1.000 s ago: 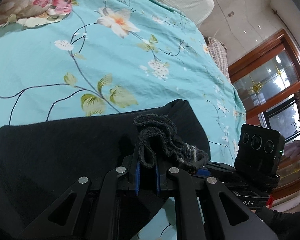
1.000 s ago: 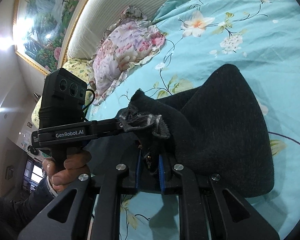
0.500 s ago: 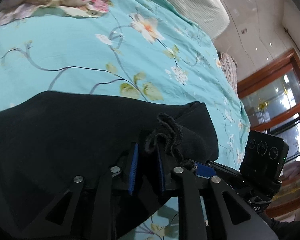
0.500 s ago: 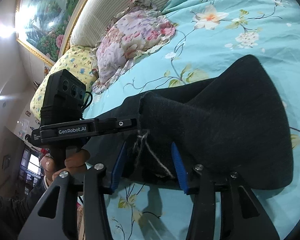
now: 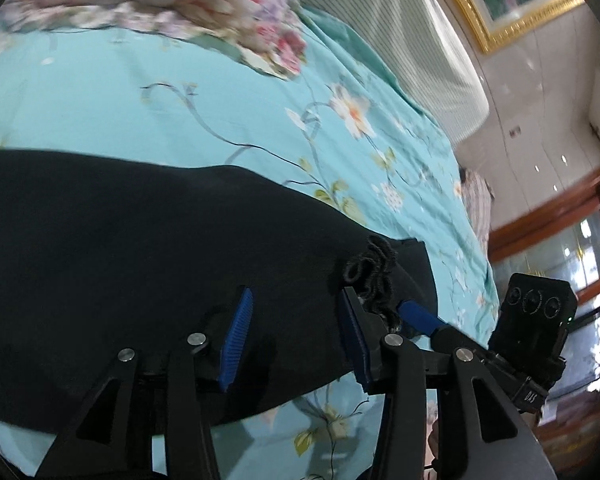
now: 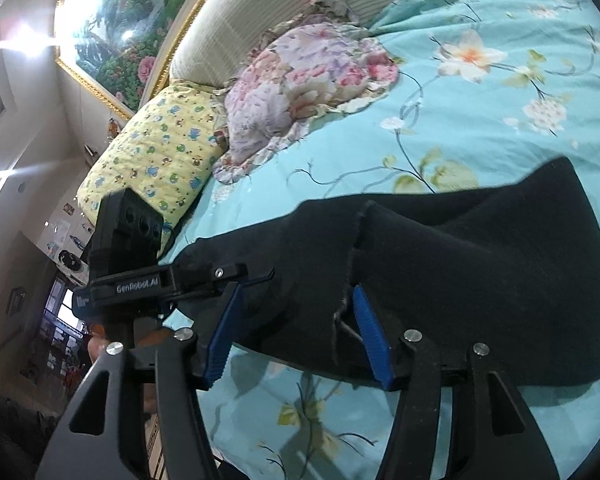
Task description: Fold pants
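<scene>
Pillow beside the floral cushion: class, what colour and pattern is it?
The pillow is pale yellow with small cartoon prints, clearest in the right wrist view.

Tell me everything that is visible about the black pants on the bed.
The black pants are of dark, matte, knit-like cloth. They lie folded on the turquoise flowered bedsheet, one layer over another, with a frayed edge showing pale loose threads and a bunched, curly hem. Both the left gripper and right gripper are opening; the cloth lies between their blue fingers, not pinched.
</scene>
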`<state>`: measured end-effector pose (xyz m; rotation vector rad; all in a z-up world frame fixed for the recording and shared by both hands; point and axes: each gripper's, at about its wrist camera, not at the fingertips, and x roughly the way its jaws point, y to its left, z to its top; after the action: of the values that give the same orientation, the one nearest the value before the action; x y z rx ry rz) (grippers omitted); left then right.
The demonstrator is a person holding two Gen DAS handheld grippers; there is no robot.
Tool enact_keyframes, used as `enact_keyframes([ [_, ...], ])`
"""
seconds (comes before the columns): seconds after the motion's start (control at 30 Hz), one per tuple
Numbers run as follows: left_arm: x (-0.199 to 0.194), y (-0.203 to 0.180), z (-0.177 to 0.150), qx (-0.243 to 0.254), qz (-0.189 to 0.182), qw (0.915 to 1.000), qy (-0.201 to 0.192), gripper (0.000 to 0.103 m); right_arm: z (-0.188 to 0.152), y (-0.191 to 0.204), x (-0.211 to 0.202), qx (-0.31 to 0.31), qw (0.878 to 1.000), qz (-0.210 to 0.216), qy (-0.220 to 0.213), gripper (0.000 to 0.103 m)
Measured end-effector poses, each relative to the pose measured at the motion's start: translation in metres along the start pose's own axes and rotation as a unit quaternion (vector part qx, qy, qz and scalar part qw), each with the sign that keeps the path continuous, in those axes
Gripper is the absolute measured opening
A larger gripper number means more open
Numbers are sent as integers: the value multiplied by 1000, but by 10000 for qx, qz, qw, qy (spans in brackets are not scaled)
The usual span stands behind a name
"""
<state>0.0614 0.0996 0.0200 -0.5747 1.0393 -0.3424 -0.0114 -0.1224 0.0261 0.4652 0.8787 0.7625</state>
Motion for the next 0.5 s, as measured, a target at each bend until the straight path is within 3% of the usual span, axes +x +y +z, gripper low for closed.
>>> enact_keyframes([
  [0.27, -44, 25, -18, -383, 255, 9979, -461, 46, 15, 24, 18, -358, 9991, 152, 160, 59],
  [0.5, -82, 52, -33, -945, 405, 9907, -893, 46, 26, 43, 41, -690, 9965, 253, 403, 60],
])
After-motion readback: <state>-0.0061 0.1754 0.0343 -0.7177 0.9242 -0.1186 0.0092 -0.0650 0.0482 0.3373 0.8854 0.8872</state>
